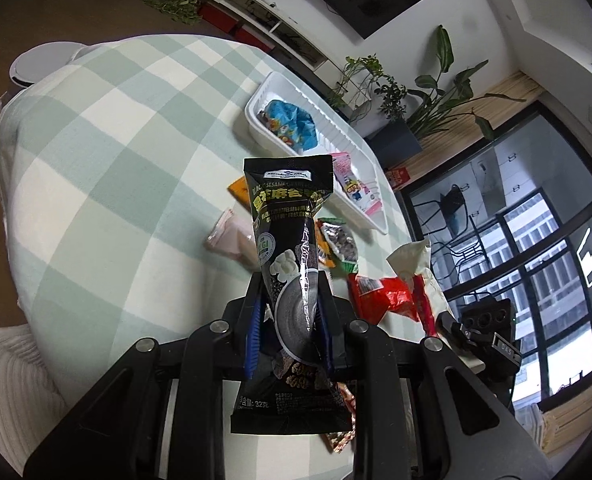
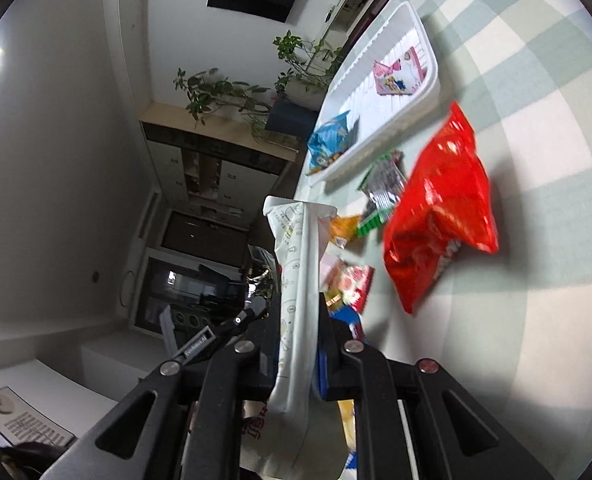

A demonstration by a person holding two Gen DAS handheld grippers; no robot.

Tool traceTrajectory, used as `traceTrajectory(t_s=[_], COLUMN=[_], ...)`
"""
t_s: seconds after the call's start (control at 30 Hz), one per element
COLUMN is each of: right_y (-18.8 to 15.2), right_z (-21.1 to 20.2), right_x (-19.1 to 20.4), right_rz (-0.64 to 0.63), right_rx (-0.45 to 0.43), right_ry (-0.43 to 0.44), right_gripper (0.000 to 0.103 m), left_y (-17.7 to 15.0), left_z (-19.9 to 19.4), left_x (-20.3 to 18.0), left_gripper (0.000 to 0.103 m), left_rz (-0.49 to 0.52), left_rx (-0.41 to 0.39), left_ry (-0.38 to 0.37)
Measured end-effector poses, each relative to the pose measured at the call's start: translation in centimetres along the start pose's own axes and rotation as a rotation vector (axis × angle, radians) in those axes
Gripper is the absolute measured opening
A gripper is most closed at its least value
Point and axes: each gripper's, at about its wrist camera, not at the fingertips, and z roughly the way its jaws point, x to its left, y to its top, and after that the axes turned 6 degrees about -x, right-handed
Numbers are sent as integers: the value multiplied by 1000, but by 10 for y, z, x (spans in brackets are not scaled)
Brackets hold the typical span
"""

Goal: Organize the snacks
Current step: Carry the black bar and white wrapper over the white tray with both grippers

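My left gripper is shut on a black sesame snack packet and holds it upright above the checked tablecloth. Beyond it stands a white tray with a blue packet and a pink packet inside. My right gripper is shut on a white packet, lifted above the table. In the right wrist view the white tray holds a pink packet and a blue packet. A red bag lies on the cloth, blurred.
Loose snacks lie between gripper and tray: an orange packet, a pale pink pouch, a green-edged nut packet, a red bag. The right gripper's body shows at the right. Plants and windows stand beyond the table edge.
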Motion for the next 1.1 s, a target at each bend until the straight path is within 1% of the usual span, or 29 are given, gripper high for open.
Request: traceTrajectory(t_s=[0.23,0.37,0.7,0.9,1.1], right_y=[32,54,108,133,159], right_z=[11,15,37,53,66], right_x=[4,7,9,3,-8], right_rz=[37,43,73,98,114], right_rx=[-49,-81,-140,-174,-204], right_ry=[36,43,66,70,39], right_gripper=[14,14,14,14,14], left_y=[25,43,87,111,130], left_z=[10,19,52,80,116], left_x=[-19,-27,-45,-64,-79], left_gripper=[21,21,21,21,21], left_rz=[30,38,69,117,146], left_rx=[-5,-5,9,26,57], left_ry=[-24,-38,-41,-38,-34])
